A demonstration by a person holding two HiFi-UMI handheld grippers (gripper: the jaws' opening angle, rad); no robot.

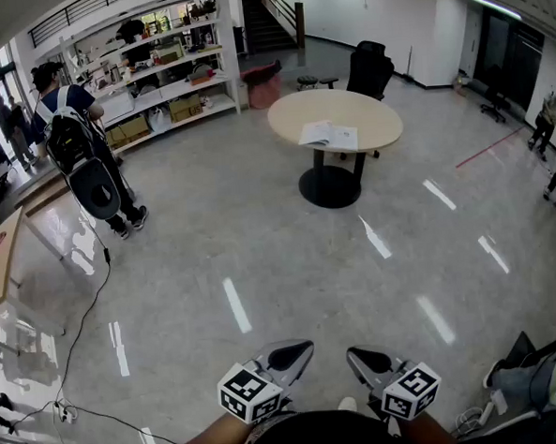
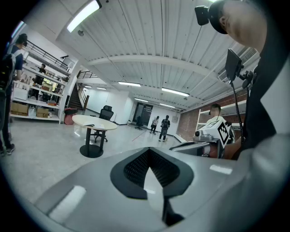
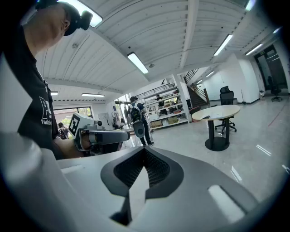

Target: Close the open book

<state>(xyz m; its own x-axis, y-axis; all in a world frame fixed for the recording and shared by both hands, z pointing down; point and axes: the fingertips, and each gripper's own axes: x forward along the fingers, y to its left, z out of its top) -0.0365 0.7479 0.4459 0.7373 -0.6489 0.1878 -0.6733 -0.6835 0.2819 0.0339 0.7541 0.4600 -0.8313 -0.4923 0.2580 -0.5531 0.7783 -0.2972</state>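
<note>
Grippers sit low at the 6 o'clock edge of the head view, side by side, held close in front of the person's body. The left gripper (image 1: 299,349) has its two grey jaws pressed together to a point, with nothing between the ribbed black pads. The right gripper (image 1: 359,358) looks the same in its own view: jaws closed flat against each other and empty. Both point slightly downward across the pale polished concrete floor (image 1: 261,255).

The open white-paged book (image 1: 329,135) lies well apart from both grippers, at about 12 o'clock from them, far across the floor. It rests flat with its pages spread on the round beige wooden table (image 1: 377,115), toward the 6 o'clock side of the top. The table stands on a black pedestal base (image 1: 329,187).

A black office chair (image 1: 370,66) stands just beyond the table at 1 o'clock from it, and a red bin (image 1: 262,84) at its 10 o'clock. A person wearing a black backpack (image 1: 78,149) stands at 10 o'clock from the grippers, near white open shelving stacked with boxes (image 1: 165,68). A thin black cable (image 1: 87,317) trails over the floor at 9 o'clock.
</note>
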